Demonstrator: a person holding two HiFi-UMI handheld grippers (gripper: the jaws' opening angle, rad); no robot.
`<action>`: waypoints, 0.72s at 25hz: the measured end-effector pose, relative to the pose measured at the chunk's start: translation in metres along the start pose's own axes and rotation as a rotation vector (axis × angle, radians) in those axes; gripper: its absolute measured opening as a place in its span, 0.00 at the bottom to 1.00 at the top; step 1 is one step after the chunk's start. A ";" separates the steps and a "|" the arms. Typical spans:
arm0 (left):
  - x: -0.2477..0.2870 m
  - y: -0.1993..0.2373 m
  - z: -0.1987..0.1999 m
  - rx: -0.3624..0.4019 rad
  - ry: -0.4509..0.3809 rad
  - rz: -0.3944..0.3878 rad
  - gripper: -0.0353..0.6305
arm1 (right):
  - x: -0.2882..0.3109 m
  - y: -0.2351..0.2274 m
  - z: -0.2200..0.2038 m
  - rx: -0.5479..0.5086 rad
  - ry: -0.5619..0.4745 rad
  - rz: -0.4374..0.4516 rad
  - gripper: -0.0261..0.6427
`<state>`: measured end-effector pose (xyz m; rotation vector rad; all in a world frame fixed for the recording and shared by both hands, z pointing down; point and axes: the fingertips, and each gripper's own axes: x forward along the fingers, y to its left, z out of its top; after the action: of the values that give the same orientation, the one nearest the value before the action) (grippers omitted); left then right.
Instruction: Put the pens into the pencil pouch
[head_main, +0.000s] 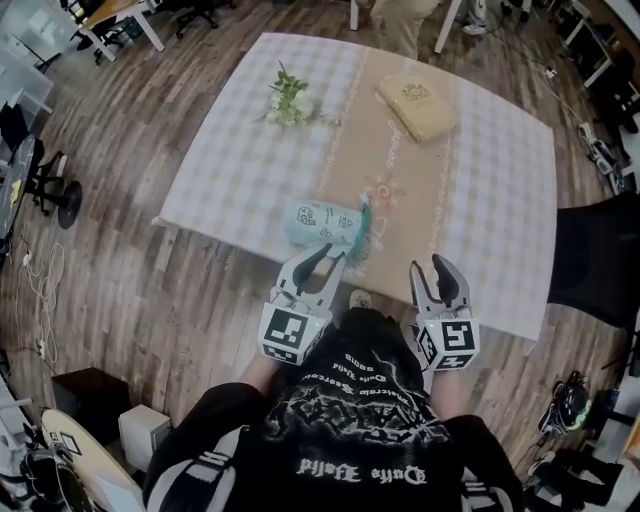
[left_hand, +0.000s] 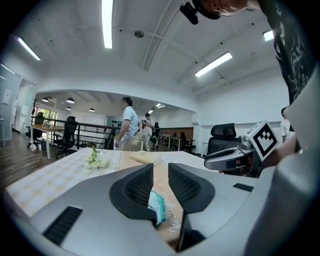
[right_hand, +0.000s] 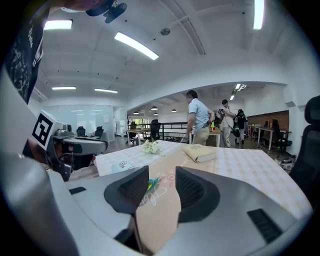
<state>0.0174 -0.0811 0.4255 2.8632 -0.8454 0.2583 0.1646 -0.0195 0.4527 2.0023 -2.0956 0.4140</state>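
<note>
A mint-green pencil pouch (head_main: 322, 225) lies near the table's front edge, on the beige runner (head_main: 385, 150). Several coloured pen ends (head_main: 364, 214) stick out at its right end. My left gripper (head_main: 328, 258) hovers just in front of the pouch, jaws open with nothing between them. In the left gripper view the pouch (left_hand: 157, 207) shows low through the gap of that gripper (left_hand: 160, 170). My right gripper (head_main: 430, 268) stands open and empty to the pouch's right. In the right gripper view the gripper (right_hand: 161, 175) points along the runner, with the pen ends (right_hand: 151, 180) at left.
A small bunch of white flowers (head_main: 288, 100) and a beige book (head_main: 417, 107) lie at the table's far side. The checked tablecloth (head_main: 500, 180) covers the table. A black chair (head_main: 595, 260) stands at the right. People stand beyond the table.
</note>
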 end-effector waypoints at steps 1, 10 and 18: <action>-0.008 0.001 0.002 0.011 -0.009 0.012 0.21 | -0.003 0.002 0.002 0.002 -0.015 -0.004 0.30; -0.042 0.008 0.013 0.023 -0.068 0.061 0.11 | -0.014 0.021 0.005 -0.028 -0.055 -0.022 0.17; -0.040 0.025 0.012 -0.024 -0.068 0.044 0.08 | -0.013 0.017 0.009 -0.037 -0.064 -0.095 0.05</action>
<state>-0.0281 -0.0834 0.4077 2.8479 -0.9182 0.1557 0.1483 -0.0094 0.4392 2.1108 -2.0186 0.2959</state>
